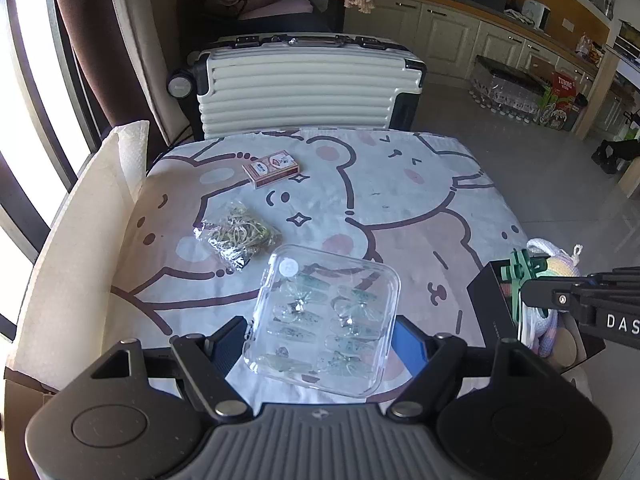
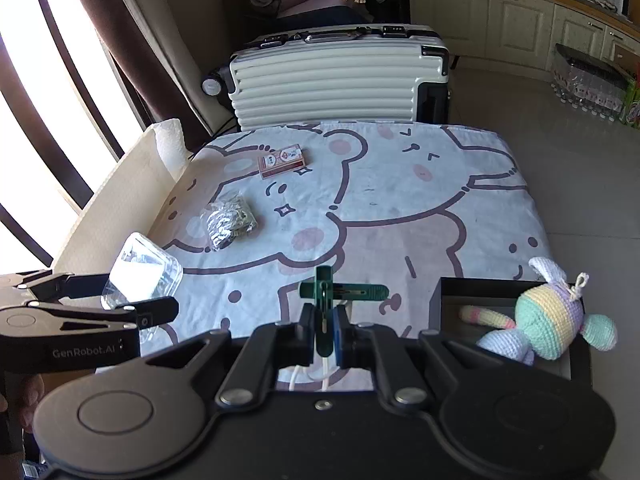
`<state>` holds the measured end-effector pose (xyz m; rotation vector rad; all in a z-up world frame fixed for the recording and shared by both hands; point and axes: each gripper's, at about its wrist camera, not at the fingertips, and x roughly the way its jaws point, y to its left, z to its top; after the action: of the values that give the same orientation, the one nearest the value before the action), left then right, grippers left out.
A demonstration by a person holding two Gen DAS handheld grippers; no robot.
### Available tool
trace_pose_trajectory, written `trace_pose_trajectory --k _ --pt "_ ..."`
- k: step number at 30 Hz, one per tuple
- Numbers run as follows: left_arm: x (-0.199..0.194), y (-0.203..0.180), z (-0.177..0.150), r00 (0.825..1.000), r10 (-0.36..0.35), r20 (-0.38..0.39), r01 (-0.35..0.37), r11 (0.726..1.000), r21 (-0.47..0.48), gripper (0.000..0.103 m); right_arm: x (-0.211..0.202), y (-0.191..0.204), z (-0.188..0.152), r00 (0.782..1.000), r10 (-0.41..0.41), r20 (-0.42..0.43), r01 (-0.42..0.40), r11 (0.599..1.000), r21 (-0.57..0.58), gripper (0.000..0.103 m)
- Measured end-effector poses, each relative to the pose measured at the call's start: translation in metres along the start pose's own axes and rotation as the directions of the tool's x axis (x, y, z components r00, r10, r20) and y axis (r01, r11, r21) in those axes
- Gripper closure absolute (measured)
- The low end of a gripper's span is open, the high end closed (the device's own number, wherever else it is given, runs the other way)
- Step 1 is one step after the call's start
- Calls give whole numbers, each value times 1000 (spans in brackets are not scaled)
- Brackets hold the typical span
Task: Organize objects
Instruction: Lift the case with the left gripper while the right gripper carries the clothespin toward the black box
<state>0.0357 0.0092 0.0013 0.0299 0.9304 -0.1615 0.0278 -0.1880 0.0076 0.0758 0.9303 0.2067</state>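
My left gripper (image 1: 320, 340) is shut on a clear plastic case of press-on nails (image 1: 324, 316) and holds it above the table; the case also shows in the right wrist view (image 2: 140, 272). My right gripper (image 2: 325, 334) is shut on a green clip-like object (image 2: 332, 292) with white cord hanging below, next to a black box (image 2: 448, 300). A crocheted pastel bunny (image 2: 548, 320) lies in that box. A bag of rubber bands (image 1: 240, 236) and a small red card box (image 1: 272, 168) lie on the bear-print tablecloth (image 1: 400, 200).
A white ribbed suitcase (image 1: 304, 88) stands behind the table's far edge. A cream cardboard panel (image 1: 80, 240) lines the left side, beside a window with brown curtains. Kitchen cabinets (image 1: 460, 32) and packs of bottles (image 1: 512, 92) stand on the far right floor.
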Motion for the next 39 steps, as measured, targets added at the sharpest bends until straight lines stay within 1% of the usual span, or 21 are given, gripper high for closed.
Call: trace_pose_trajectory --k 9,17,23,30,39 --pt "-6 3 2 1000 -5 10 5 998 -55 25 -6 -3 -2 1000 -12 29 13 1000 -12 94" --pt "-7 -13 6 1000 -16 20 16 999 -41 25 -15 -17 -1 998 -46 52 45 999 10 94" --pt "-3 -30 9 999 -31 25 32 999 -30 25 -20 -35 -1 996 -62 60 59 997 50 94" --pt "7 -54 17 997 -67 26 68 998 -17 25 -30 -62 -6 994 -91 67 85 992 88 94" --pt "23 -98 23 990 -141 16 141 990 9 25 -45 -108 -17 985 -160 69 148 977 154 94"
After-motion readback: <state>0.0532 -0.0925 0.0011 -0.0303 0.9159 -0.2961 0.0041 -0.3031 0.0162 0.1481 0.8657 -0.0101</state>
